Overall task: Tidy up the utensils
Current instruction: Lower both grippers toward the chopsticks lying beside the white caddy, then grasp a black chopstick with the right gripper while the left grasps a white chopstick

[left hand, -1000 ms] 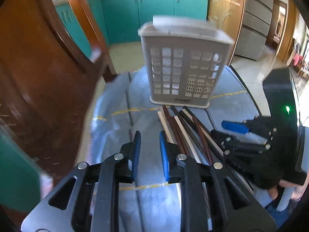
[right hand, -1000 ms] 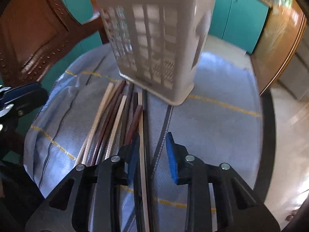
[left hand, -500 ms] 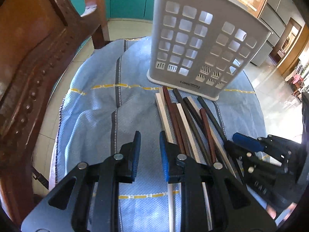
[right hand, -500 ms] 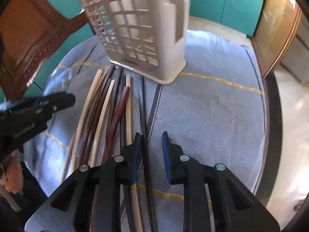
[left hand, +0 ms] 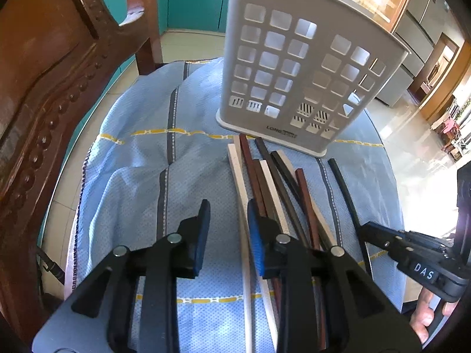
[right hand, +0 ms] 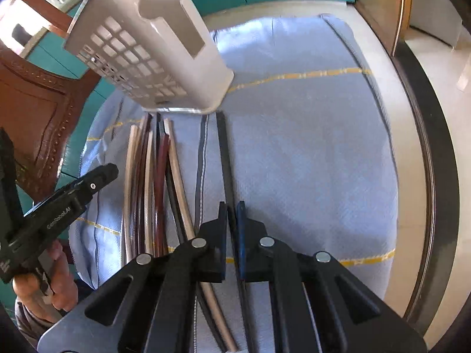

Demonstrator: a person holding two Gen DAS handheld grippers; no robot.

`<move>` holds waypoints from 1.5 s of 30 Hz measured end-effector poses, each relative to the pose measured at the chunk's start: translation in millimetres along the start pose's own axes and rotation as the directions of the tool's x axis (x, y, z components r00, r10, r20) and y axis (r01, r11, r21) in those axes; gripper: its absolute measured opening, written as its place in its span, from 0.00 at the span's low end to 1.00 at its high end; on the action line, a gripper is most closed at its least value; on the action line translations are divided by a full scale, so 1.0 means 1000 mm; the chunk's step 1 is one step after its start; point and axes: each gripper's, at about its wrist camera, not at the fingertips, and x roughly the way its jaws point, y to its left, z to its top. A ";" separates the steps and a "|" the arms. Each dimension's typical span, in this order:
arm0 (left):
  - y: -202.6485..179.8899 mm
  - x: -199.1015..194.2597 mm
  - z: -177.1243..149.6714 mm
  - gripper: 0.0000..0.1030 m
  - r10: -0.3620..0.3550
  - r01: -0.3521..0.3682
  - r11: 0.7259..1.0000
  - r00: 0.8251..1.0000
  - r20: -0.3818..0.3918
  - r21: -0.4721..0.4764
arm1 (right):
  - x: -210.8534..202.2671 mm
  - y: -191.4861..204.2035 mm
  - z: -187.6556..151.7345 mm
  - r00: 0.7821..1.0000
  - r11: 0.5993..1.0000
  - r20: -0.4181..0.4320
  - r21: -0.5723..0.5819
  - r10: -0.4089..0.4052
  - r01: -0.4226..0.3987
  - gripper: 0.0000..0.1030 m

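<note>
Right tool [right hand: 232, 232] now clamped on black chopstick [right hand: 223, 153], pulled aside.

Ahead of the left hand-held gripper [left hand: 226, 235], the utensil holder [left hand: 297, 67] bears a dark mark beginning "LONG" on its base rim, the rest unreadable, while the right hand-held gripper [left hand: 424, 267] beside it shows "DAS" in white.

chopsticks [left hand: 266, 188] lie on the cloth [left hand: 132, 176] before the upright holder [left hand: 297, 70]; 1 black chopstick [right hand: 225, 158] lies apart, right.
</note>
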 end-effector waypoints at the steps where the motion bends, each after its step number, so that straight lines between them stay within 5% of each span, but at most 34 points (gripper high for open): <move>1: -0.001 0.001 0.001 0.29 -0.001 0.001 1.000 1.000 0.000 -0.004 | -0.002 0.001 0.000 1.000 1.000 0.016 -0.009 -0.002 0.002 0.11; 4: 0.002 -0.001 -0.001 0.29 -0.001 0.001 1.000 1.000 0.000 -0.005 | -0.005 0.006 -0.002 0.998 0.998 0.058 -0.047 -0.030 0.032 0.23; 11: -0.001 0.004 -0.001 0.29 -0.008 0.008 1.000 1.000 -0.008 0.001 | 0.013 0.029 0.005 0.994 0.985 0.084 -0.149 -0.069 0.081 0.26; 13: -0.001 0.006 -0.002 0.26 -0.017 0.017 1.000 1.000 -0.016 0.002 | 0.014 0.033 0.004 0.991 0.981 0.102 -0.169 -0.083 0.100 0.25; 15: 0.001 0.009 -0.002 0.16 -0.024 0.024 1.000 0.999 -0.022 0.005 | 0.017 0.029 0.005 0.994 0.987 0.083 -0.136 -0.075 0.086 0.07; 19: 0.001 0.011 -0.004 0.06 -0.030 0.030 0.999 0.999 -0.025 0.016 | 0.014 0.017 0.008 0.997 0.996 0.064 -0.067 -0.048 0.052 0.07; 29: 0.017 0.008 0.002 0.06 -0.094 0.093 0.995 0.995 -0.018 -0.030 | 0.005 0.002 0.005 0.994 0.994 0.062 -0.044 -0.093 0.096 0.07; 32: 0.019 0.012 0.008 0.14 -0.132 0.130 0.989 0.991 -0.022 -0.069 | 0.007 0.006 0.008 0.992 0.993 0.067 -0.048 -0.104 0.107 0.07; 39: 0.009 0.024 0.007 0.10 -0.080 0.079 0.996 0.996 -0.036 -0.041 | 0.012 0.018 0.011 0.983 0.982 0.097 -0.096 -0.156 0.165 0.08; 45: 0.015 0.009 0.005 0.07 -0.109 0.108 0.994 0.994 -0.013 -0.030 | 0.012 0.019 0.012 0.986 0.983 0.087 -0.105 -0.141 0.150 0.08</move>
